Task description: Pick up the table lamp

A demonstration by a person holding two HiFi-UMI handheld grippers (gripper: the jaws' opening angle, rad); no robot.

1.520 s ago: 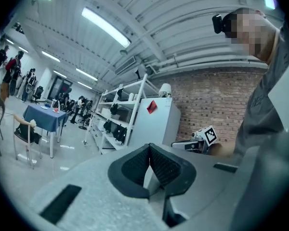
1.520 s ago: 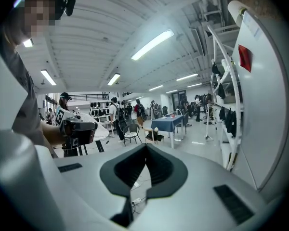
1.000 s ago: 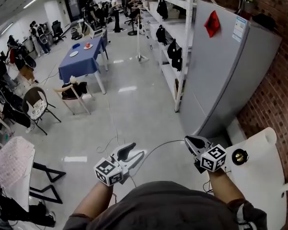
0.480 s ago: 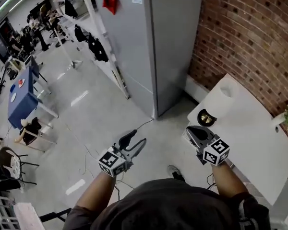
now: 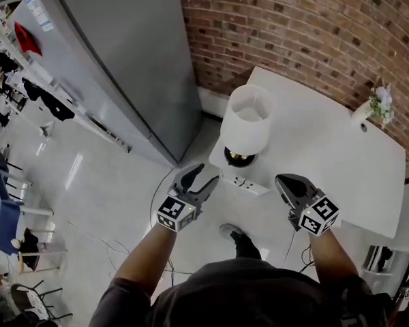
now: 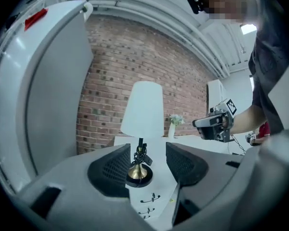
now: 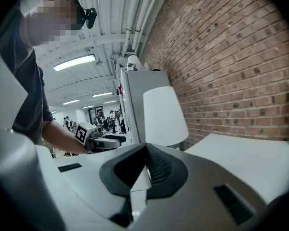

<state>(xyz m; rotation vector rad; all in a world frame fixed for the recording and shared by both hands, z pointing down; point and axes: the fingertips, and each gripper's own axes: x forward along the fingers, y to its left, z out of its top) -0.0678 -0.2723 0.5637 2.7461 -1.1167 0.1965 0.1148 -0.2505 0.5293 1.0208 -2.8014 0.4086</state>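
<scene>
The table lamp has a white shade [image 5: 246,120] and a brass base [image 5: 240,157]; it stands on the near left corner of the white table [image 5: 334,148]. My left gripper [image 5: 203,178] is open and empty, just short of the table edge and pointing at the lamp. In the left gripper view the lamp base [image 6: 138,173] shows between the open jaws, still some way off. My right gripper [image 5: 283,181] hovers over the table's near edge to the right of the lamp, shut and holding nothing. The right gripper view shows the shade [image 7: 164,115] beyond its closed tips [image 7: 145,148].
A white power strip [image 5: 244,182] lies at the table edge in front of the lamp. A tall grey cabinet [image 5: 123,60] stands to the left, against the brick wall [image 5: 313,26]. A small vase of flowers [image 5: 376,105] sits at the table's far right. A cable [image 5: 157,193] trails on the floor.
The view has swung from the open room round to the table by the brick wall. Both grippers have come up to the lamp, with their jaws unchanged.
</scene>
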